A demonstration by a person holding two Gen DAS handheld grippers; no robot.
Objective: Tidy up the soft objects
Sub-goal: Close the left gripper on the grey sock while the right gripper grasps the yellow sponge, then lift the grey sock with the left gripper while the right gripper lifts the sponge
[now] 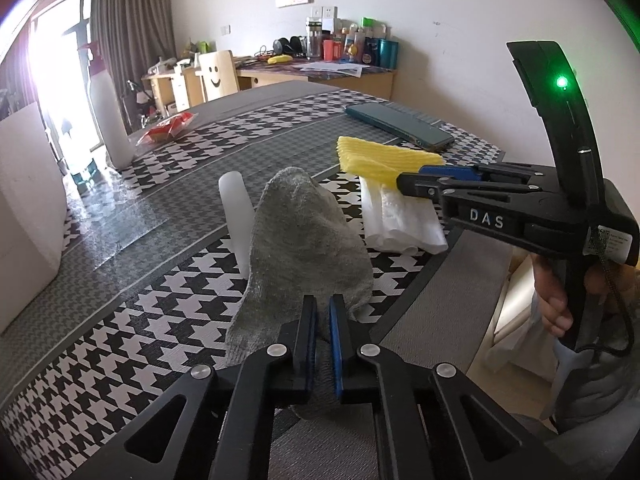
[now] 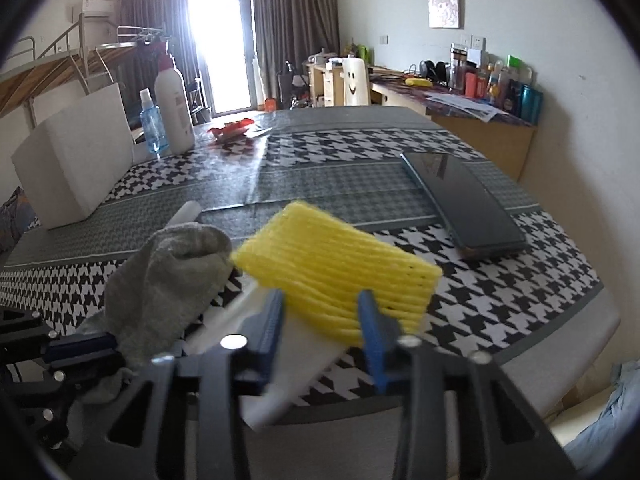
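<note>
A grey sock (image 1: 304,240) (image 2: 172,280) stands bunched up on the houndstooth tablecloth (image 1: 168,320). My left gripper (image 1: 322,308) (image 2: 114,356) is shut on the sock's lower end. To its right, my right gripper (image 2: 320,312) (image 1: 416,178) is shut on a yellow foam net (image 2: 340,272) (image 1: 380,156), one blue pad on each side, and holds the net tilted. Beneath it lies a white folded plastic sheet (image 1: 400,220) (image 2: 288,364). A white foam tube (image 1: 234,208) (image 2: 188,212) lies just behind the sock.
A big white foam block (image 1: 24,216) (image 2: 76,168) stands at the left, with a white bottle (image 2: 174,108) and a blue spray bottle (image 2: 152,124) behind it. A dark flat case (image 2: 464,200) lies at the right and a red wrapper (image 2: 232,130) farther back. A hand (image 1: 556,300) grips the right handle.
</note>
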